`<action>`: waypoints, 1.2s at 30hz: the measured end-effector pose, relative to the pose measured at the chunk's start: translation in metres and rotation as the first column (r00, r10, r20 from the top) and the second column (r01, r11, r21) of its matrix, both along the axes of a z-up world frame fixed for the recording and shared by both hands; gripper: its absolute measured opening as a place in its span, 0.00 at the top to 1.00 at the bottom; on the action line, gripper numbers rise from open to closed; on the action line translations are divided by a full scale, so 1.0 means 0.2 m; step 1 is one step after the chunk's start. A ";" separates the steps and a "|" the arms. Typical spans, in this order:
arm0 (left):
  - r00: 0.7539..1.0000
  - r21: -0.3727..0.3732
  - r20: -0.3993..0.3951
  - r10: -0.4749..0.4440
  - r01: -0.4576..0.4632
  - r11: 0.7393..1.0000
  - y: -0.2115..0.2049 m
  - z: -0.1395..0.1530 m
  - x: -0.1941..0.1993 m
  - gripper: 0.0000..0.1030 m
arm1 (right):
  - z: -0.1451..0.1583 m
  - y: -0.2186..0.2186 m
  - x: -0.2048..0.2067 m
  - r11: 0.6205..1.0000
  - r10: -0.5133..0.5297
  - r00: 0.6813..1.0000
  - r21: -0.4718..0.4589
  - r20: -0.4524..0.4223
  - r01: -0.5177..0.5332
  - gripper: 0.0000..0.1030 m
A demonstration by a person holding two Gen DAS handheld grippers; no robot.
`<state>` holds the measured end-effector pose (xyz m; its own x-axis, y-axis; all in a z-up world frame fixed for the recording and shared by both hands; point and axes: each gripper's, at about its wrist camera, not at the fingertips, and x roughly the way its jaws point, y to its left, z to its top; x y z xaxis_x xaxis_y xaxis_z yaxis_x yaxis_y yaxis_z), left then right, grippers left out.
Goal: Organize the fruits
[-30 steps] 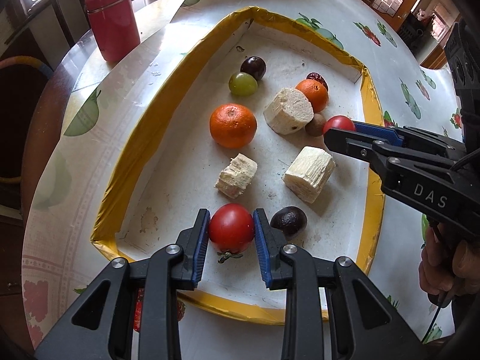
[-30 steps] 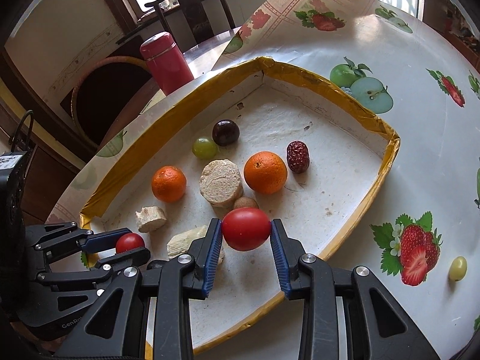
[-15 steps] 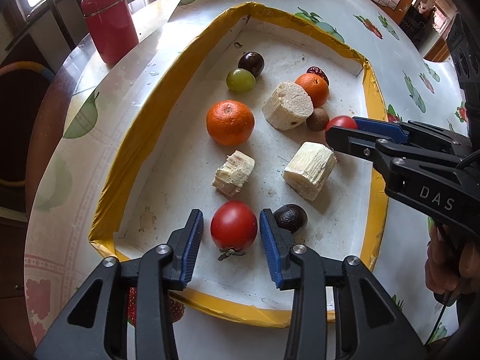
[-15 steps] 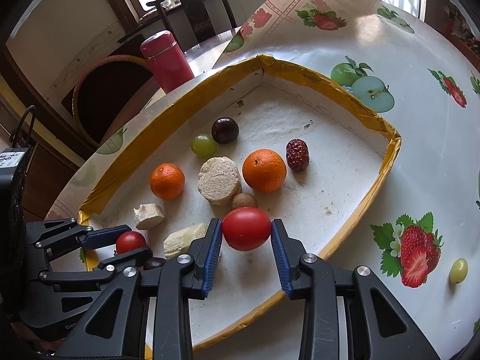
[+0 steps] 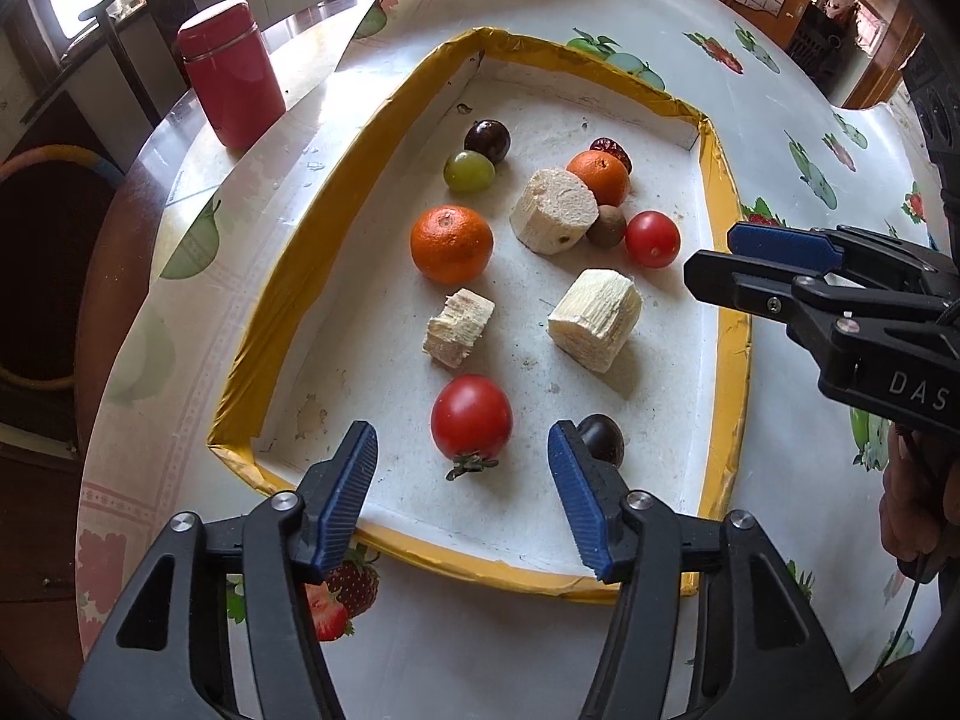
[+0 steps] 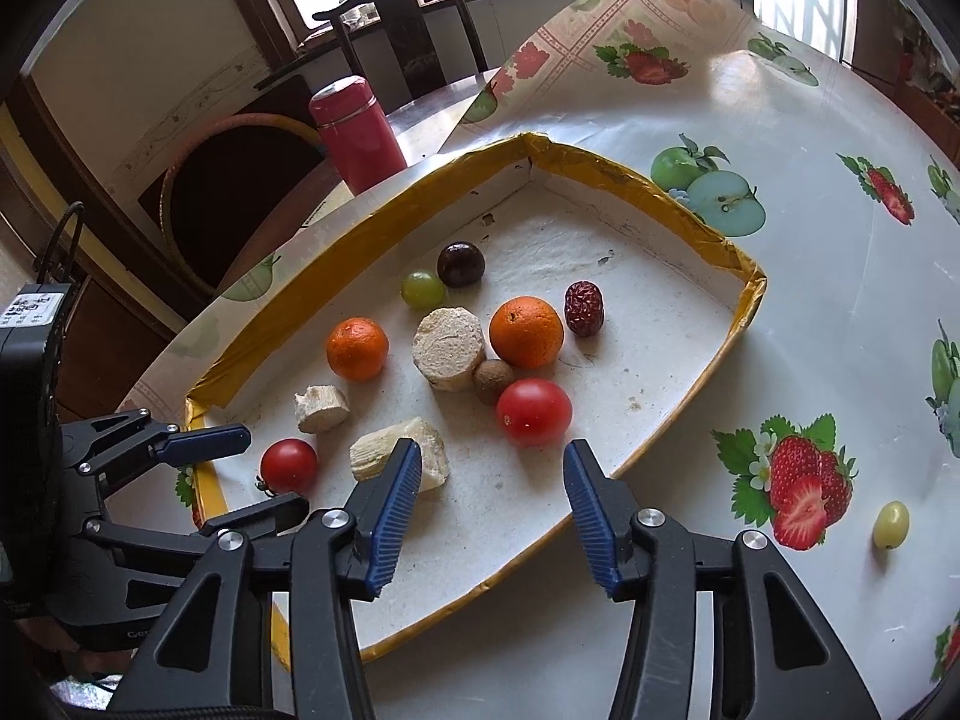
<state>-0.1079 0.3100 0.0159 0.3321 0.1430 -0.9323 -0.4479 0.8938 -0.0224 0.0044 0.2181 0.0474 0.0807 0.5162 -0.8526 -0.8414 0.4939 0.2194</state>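
A white tray with a yellow taped rim [image 5: 288,276] [image 6: 690,204] holds the fruit. One red tomato [image 5: 472,417] [image 6: 288,466] lies on the tray floor just ahead of my left gripper [image 5: 462,504] [image 6: 267,471], whose jaws are opening and stand clear of it on both sides. A second red tomato [image 6: 533,411] [image 5: 653,239] rests near the tray's right rim. My right gripper [image 6: 492,510] [image 5: 720,258] is a little behind it, jaws opening, pads off the fruit.
Also in the tray: two oranges [image 5: 451,243] [image 5: 599,177], a green grape [image 5: 469,171], a dark plum [image 5: 487,141], a red date [image 6: 583,308], a brown longan [image 6: 493,381], pale sugarcane chunks [image 5: 595,319] and a dark fruit [image 5: 603,438]. A red flask [image 5: 231,75] and a loose green grape [image 6: 891,525] sit outside.
Both grippers went from shut on a tomato to open. Each tomato now lies free on the tray, and the right gripper has drawn back slightly from its tomato.
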 end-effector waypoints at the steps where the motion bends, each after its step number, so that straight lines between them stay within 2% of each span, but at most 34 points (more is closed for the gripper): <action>1: 1.000 0.008 0.002 -0.004 0.004 1.000 -0.01 0.01 -0.01 0.44 | 0.01 -0.01 0.00 1.000 0.004 1.000 0.003 0.002 -0.004 0.51; 17: 0.998 0.050 0.035 -0.049 0.047 0.998 -0.11 0.11 -0.09 0.44 | 0.07 -0.21 -0.09 0.997 0.074 0.997 0.005 0.023 -0.074 0.42; 27: 0.999 0.052 0.041 -0.031 0.029 0.998 -0.11 0.14 -0.17 0.43 | 0.12 -0.26 -0.18 0.987 0.159 0.987 0.035 0.034 -0.160 0.28; 36: 0.999 0.061 0.036 -0.027 0.025 0.998 -0.13 0.14 -0.24 0.41 | 0.11 -0.29 -0.22 0.982 0.189 0.981 0.016 0.030 -0.190 0.28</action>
<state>-0.1564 0.2846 0.0433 0.3704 0.1897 -0.9093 -0.4243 0.9054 0.0160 -0.0405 0.1610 0.0695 0.0037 0.5403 -0.8415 -0.9254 0.3207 0.2018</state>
